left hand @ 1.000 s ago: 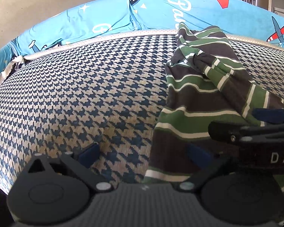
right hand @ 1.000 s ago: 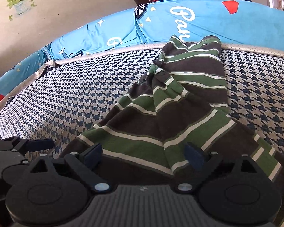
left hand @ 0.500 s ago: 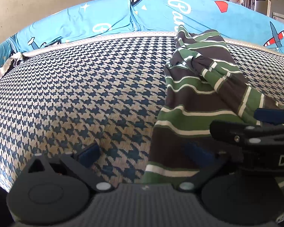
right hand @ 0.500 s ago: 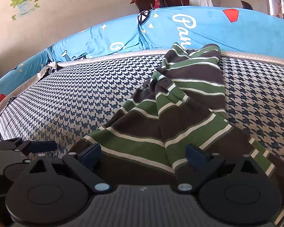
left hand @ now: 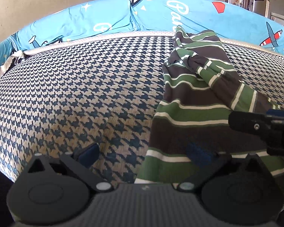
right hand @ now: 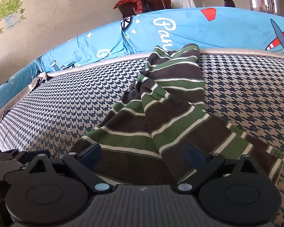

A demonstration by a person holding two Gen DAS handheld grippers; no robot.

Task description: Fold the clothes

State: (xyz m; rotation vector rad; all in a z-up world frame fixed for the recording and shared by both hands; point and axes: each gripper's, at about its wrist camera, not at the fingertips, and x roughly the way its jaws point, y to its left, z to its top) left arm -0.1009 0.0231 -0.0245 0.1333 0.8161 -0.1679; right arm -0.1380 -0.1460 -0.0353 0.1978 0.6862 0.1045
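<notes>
Garments: I count one, a striped shirt (right hand: 161, 113) in green, brown and white, lying bunched from 12 o'clock down to 6 o'clock on the houndstooth mattress (left hand: 75, 94).
Left gripper (left hand: 143, 151): I see both fingers spread wide, gripping nothing; the shirt's hem edge lies between them, toward 3 o'clock.
Right gripper (right hand: 142, 153): also wide apart, nothing clamped, low over the shirt's near end.
Grippers: two.
Blue bumper (right hand: 189, 28): one, along the mattress's far edge at 12 o'clock.

Houndstooth mattress (left hand: 70, 94), blue printed bolster (right hand: 227, 30)
</notes>
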